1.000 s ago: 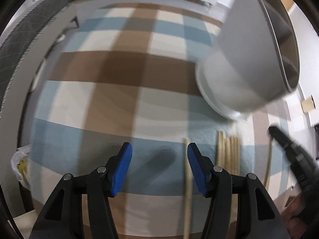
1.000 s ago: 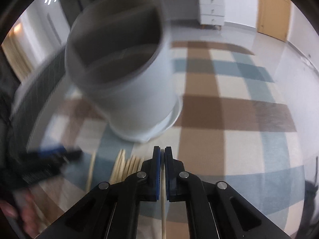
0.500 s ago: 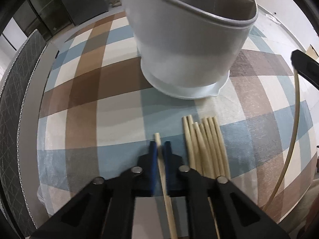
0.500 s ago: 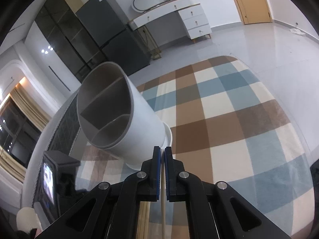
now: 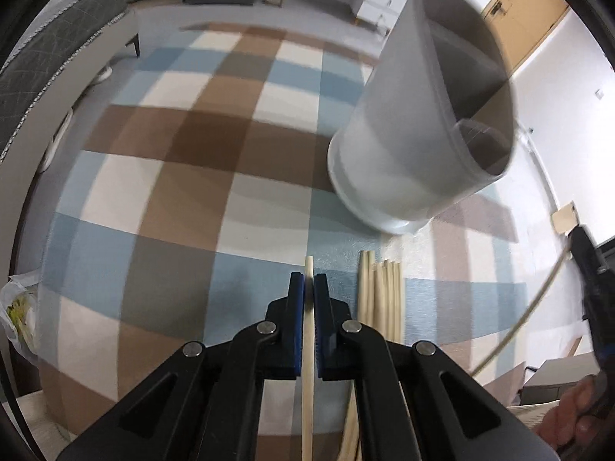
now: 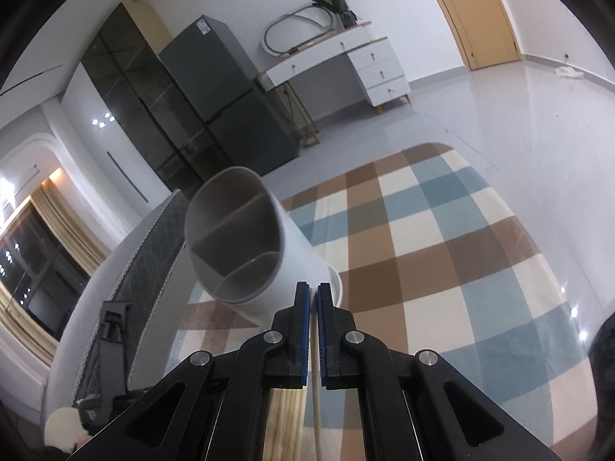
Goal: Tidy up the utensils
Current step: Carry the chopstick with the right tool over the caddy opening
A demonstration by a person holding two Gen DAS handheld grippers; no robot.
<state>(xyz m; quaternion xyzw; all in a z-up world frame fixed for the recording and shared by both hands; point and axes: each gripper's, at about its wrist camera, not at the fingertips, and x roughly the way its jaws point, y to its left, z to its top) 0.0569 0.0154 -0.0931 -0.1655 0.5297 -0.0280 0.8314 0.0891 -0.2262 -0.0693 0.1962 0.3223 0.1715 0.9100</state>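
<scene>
Chopsticks (image 5: 378,296) before holder (image 5: 415,146)

Brown-blue-cream checked cloth (image 5: 200,146); seemingly white holder (image 5: 396,161)

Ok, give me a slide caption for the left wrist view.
Left gripper clamps one chopstick above a checked tablecloth; loose chopsticks beside the grey holder.

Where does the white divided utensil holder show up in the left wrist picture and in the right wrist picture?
Left wrist: the white utensil holder sits upper right, tilted, its open mouth toward the right edge.
Right wrist: it sits left of centre, just above the right gripper, mouth facing the camera.
Shared landmark: the checked rug under the holder in both.
</scene>
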